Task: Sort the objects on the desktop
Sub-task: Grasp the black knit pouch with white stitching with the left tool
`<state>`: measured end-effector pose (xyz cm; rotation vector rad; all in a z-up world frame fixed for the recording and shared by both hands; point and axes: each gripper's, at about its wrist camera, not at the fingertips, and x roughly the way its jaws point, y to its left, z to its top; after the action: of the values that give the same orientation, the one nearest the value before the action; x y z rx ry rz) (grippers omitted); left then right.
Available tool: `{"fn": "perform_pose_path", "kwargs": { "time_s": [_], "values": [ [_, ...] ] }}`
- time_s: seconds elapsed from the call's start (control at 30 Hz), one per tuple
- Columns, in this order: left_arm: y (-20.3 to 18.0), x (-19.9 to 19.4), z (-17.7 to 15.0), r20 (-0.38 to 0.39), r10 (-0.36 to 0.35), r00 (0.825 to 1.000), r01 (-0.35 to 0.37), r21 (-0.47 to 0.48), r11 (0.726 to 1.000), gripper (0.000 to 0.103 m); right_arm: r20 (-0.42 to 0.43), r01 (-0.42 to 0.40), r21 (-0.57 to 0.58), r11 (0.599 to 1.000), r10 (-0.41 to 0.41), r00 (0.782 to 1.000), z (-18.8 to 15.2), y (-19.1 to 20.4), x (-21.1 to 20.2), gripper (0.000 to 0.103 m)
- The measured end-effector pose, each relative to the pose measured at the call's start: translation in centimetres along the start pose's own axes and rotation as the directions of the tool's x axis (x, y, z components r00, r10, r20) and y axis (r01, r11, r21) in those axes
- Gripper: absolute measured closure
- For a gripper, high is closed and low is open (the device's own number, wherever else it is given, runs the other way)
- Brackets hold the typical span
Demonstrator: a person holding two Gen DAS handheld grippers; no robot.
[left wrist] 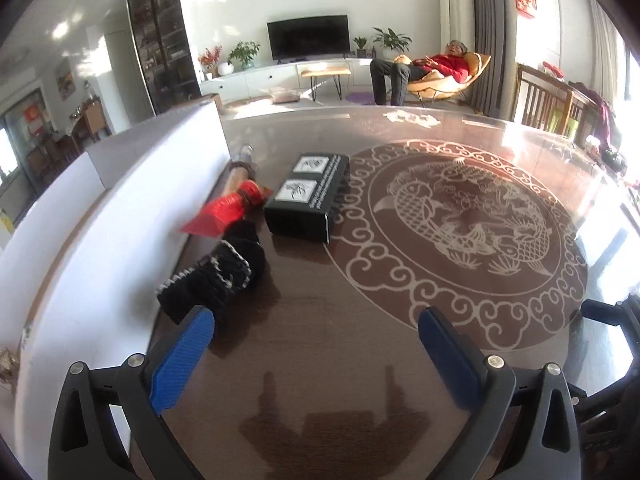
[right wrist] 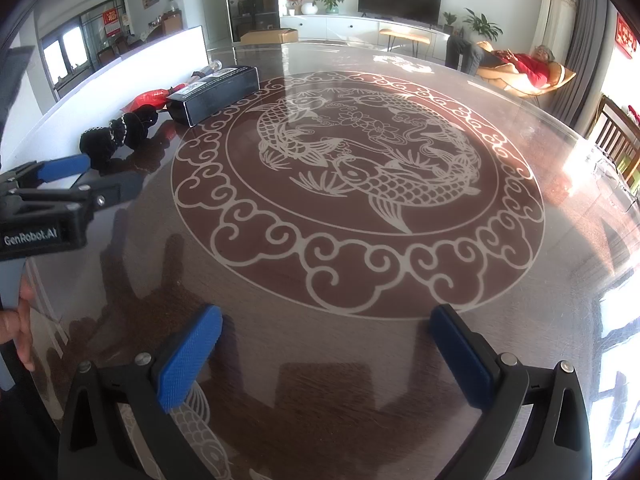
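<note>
Along the white board (left wrist: 120,208) at the table's left lie a black knitted item with white trim (left wrist: 216,276), a red packet (left wrist: 224,210), a black box with two white labels (left wrist: 310,196) and a small bottle (left wrist: 242,160). My left gripper (left wrist: 316,356) is open and holds nothing, its left pad just short of the knitted item. The right wrist view shows the same knitted item (right wrist: 116,134), red packet (right wrist: 150,98), box (right wrist: 216,94) and left gripper (right wrist: 108,176). My right gripper (right wrist: 326,360) hangs open over bare table, empty.
The round dark table (right wrist: 500,280) has a glossy top with a white fish pattern (right wrist: 360,152). A hand (right wrist: 20,320) holds the left gripper's handle. Wooden chairs (left wrist: 548,108) stand at the far right. A person (left wrist: 432,66) reclines in a lounge chair beyond the table.
</note>
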<state>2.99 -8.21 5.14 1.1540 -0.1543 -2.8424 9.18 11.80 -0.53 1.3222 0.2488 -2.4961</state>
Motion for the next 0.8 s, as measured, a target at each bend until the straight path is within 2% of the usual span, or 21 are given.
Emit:
{"fn": "perform_pose_path", "kwargs": {
  "time_s": [0.03, 0.07, 0.2, 0.23, 0.3, 0.37, 0.43, 0.57, 0.7, 0.73, 0.77, 0.8],
  "values": [
    [0.6, -0.1, 1.0, 0.022, 0.006, 1.000, -0.006, 0.013, 1.000, 0.000, 0.000, 0.001, 0.000, 1.000, -0.001, 1.000, 0.0, 0.0, 0.0, 0.000],
    [1.1, 0.5, 1.9, 0.011, 0.008, 1.000, -0.009, 0.024, 1.000, 0.000, 0.000, 0.001, -0.001, 1.000, -0.001, 1.000, 0.0, 0.0, 0.0, 0.000],
    [2.9, 5.8, 4.0, -0.095, 0.012, 0.995, -0.007, 0.048, 0.999, 0.000, 0.000, 0.001, 0.000, 1.000, -0.001, 1.000, 0.0, 0.1, 0.0, 0.000],
    [3.3, 7.3, 3.9, -0.136, -0.009, 0.991, 0.013, 0.032, 0.999, 0.000, 0.000, 0.001, 0.000, 1.000, -0.001, 1.000, 0.0, 0.1, 0.0, 0.000],
    [4.0, 9.6, 3.2, -0.205, -0.101, 0.973, 0.093, -0.045, 0.995, 0.000, 0.000, 0.000, 0.000, 1.000, 0.000, 1.000, 0.0, 0.1, 0.0, 0.000],
    [4.0, 11.0, 2.4, -0.219, -0.153, 0.964, 0.140, -0.077, 0.987, 0.000, 0.000, -0.001, 0.000, 1.000, 0.001, 1.000, 0.0, 0.1, 0.0, 0.000],
    [3.3, 11.2, 2.2, -0.214, -0.122, 0.969, 0.120, -0.025, 0.993, 0.000, 0.000, -0.001, 0.000, 1.000, 0.001, 1.000, 0.0, 0.1, 0.1, 0.000],
    [2.6, 11.1, 2.3, -0.234, -0.127, 0.964, 0.120, -0.045, 0.992, 0.000, 0.000, -0.001, 0.000, 1.000, 0.001, 1.000, 0.0, 0.1, 0.1, 0.000],
    [1.9, 10.2, 1.7, -0.224, -0.140, 0.964, 0.140, -0.017, 0.990, 0.000, 0.000, -0.001, 0.000, 1.000, 0.001, 1.000, 0.0, 0.1, 0.1, 0.000],
    [1.9, 9.7, 1.5, -0.205, -0.140, 0.969, 0.140, -0.017, 0.990, 0.011, 0.000, 0.000, 0.000, 1.000, 0.000, 1.000, 0.0, 0.1, 0.1, 0.000],
    [1.9, 9.2, 1.3, -0.190, -0.137, 0.972, 0.136, -0.019, 0.991, 0.029, 0.000, -0.001, 0.000, 1.000, 0.001, 1.000, 0.0, 0.1, 0.1, 0.000],
    [1.9, 8.7, 1.2, -0.186, -0.136, 0.973, 0.135, -0.018, 0.991, 0.039, 0.000, -0.001, 0.000, 1.000, 0.001, 1.000, 0.0, 0.1, 0.1, 0.000]
  ]
}}
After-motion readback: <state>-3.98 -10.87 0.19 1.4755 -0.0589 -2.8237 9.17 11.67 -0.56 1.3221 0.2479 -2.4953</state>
